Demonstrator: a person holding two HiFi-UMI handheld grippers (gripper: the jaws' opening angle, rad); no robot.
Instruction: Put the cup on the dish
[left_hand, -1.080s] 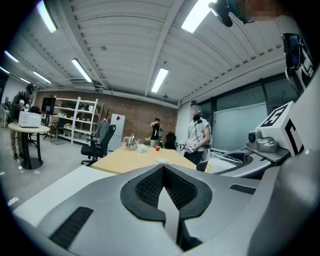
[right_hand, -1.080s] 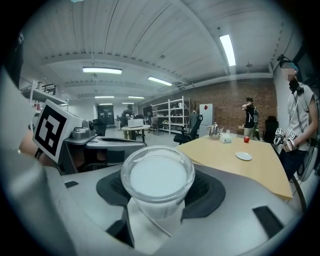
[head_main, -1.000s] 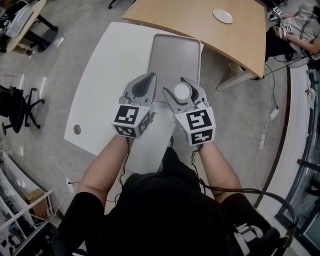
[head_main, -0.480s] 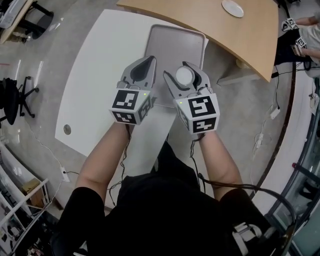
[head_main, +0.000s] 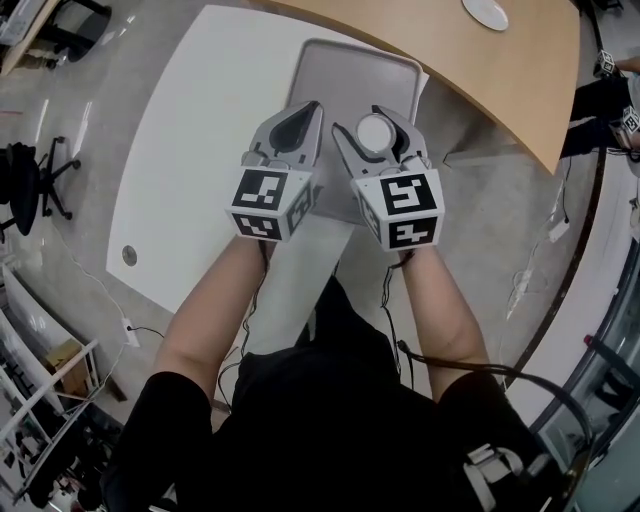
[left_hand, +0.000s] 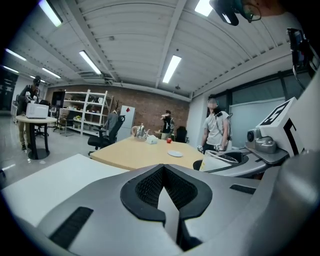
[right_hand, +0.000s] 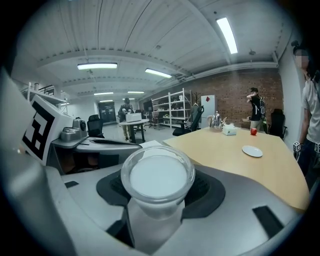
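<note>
While the person's forearms reach forward from the bottom of the head view, both grippers sit a little farther ahead than half a second ago, now over the near part of the grey tray rather than at its near edge. The left gripper holds nothing, its jaws pressed together. Just beside it, the right gripper remains clamped on the cup, a clear cup that stands upright between the dark pads with its inside showing white; it has not shifted in the jaws. How high it is carried above the tray cannot be told. The tray lies on the white table, touching or nearly touching that table's far edge. Beyond it comes the curved wooden table, whose near edge now cuts closer to the gripper tips than before. The dish, small and white, lies on that wooden top well apart from the cup, and in the head view it has slid to the upper right border. Between cup and dish lie the tray's far end and a stretch of wooden tabletop. Farther along that table stand a kettle, a tissue box and a small red thing. A person stands past the table's end, with shelves against the brick wall behind.
</note>
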